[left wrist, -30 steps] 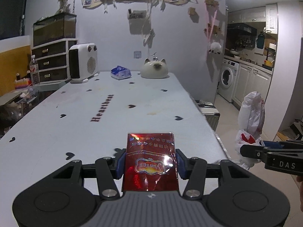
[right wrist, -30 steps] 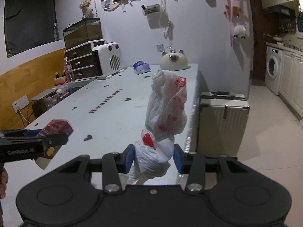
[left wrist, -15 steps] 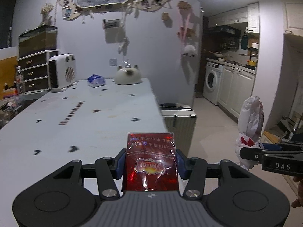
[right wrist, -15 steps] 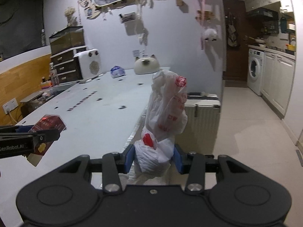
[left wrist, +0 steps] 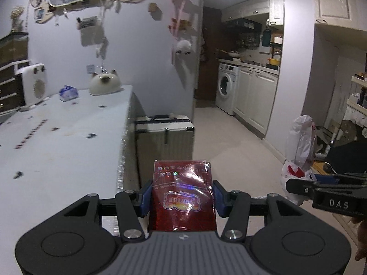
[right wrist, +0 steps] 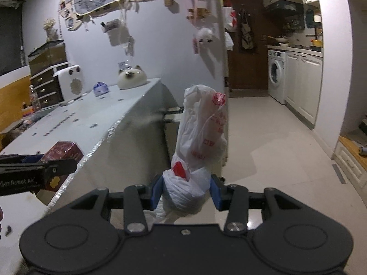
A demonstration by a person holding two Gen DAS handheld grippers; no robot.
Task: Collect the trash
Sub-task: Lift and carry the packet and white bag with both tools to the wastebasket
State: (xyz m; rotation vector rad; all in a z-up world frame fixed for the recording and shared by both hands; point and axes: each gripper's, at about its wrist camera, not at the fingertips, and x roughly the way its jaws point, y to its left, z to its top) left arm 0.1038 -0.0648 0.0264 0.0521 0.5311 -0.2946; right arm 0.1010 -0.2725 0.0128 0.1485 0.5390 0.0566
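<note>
A: What is the left gripper doing?

B: Its two blue pads are clenched on a red packet, one pad against each side. The packet stands upright between them, wrapped in shiny film with a gold and orange logo on its face.

A: And the right gripper?

B: It is clamped on a white plastic bag with red print. The pads pinch the bunched lower part, and the rest of the bag rises above them.

A: Where are both in the room?

B: Both are held in the air, beside the long edge of the white table. From the left wrist camera the bag shows off to the right, over the pale floor. From the right wrist camera the packet shows at the left, by the table's edge.

A: Anything else nearby?

B: A grey suitcase stands against the table's side, and a cat-shaped ornament sits at the far end of the table.
</note>
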